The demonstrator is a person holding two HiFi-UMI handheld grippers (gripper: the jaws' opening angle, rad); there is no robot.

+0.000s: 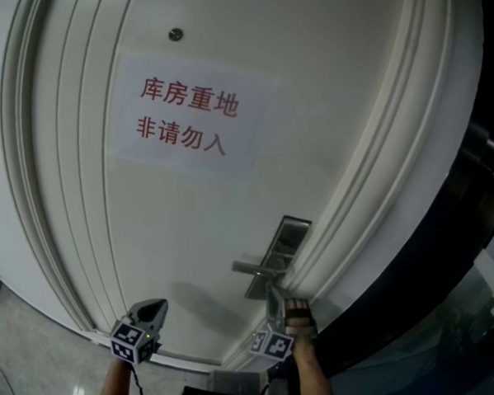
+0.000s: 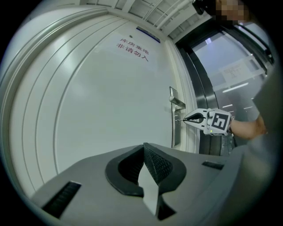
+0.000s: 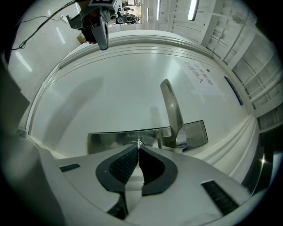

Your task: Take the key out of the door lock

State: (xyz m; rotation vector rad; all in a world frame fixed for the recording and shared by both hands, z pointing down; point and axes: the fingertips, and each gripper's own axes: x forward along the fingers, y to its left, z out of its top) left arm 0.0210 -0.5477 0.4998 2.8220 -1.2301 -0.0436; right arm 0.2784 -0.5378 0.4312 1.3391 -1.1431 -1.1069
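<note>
The key (image 3: 139, 143) shows only as a thin metal sliver between my right gripper's (image 3: 138, 147) pads, right in front of the steel lock plate (image 3: 106, 140). That gripper is shut on the key. From the side, in the left gripper view, the right gripper (image 2: 185, 118) holds the key (image 2: 178, 119) level against the lock plate (image 2: 174, 128), below the lever handle (image 2: 177, 102). My left gripper (image 2: 144, 149) is shut on nothing and hangs well left of the lock, off the door. In the head view the right gripper (image 1: 271, 294) sits just under the lock plate (image 1: 284, 242).
The white panelled door (image 1: 191, 237) carries a paper sign (image 1: 189, 113) with red characters. The lever handle (image 3: 171, 112) sticks out just right of the key. A moulded door frame (image 1: 378, 186) and dark glass panels (image 2: 230, 75) lie to the right.
</note>
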